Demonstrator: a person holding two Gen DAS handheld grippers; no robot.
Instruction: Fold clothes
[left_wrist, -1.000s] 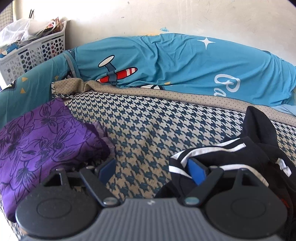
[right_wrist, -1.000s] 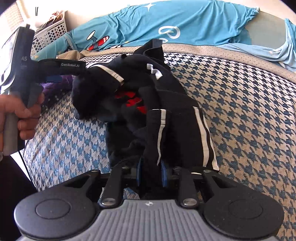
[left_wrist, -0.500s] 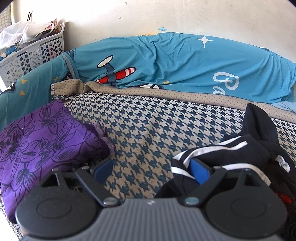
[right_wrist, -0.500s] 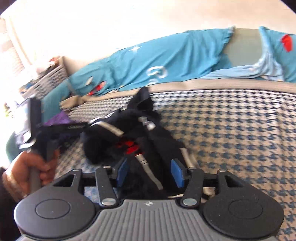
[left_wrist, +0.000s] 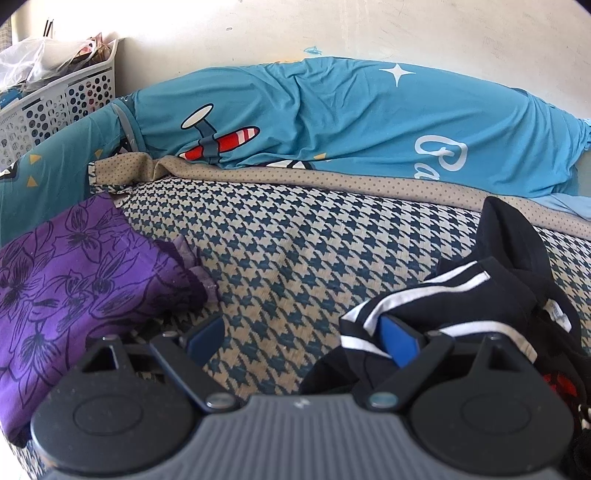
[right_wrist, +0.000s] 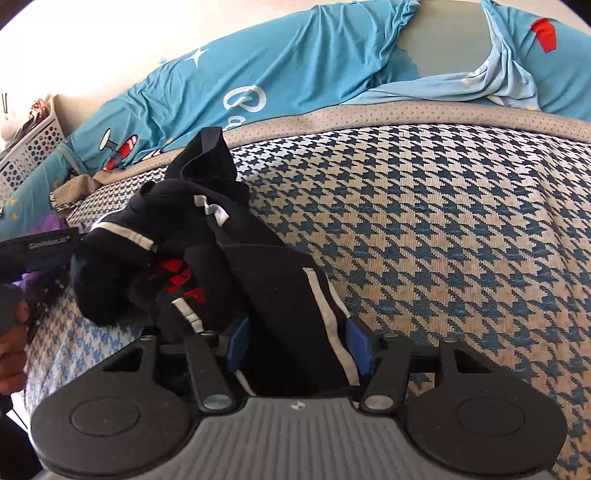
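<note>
Purple floral garment (left_wrist: 85, 280) lies folded beside the unfolded black striped garment (right_wrist: 280, 295); my right gripper (right_wrist: 297, 347) jaws just parted around it, my left gripper (left_wrist: 303, 339) jaws wide, empty.

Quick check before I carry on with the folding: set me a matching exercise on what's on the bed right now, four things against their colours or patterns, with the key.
Things:
1. garment between the right claw's fingers
2. folded cloth beside the left claw
3. bed cover
4. basket by the wall

Looks:
A. purple with dark flower outlines
B. white plastic with round holes
C. black with white stripes
D. blue and beige houndstooth

Pairs:
1-C: black garment
2-A: purple cloth
3-D: houndstooth cover
4-B: white basket
</note>
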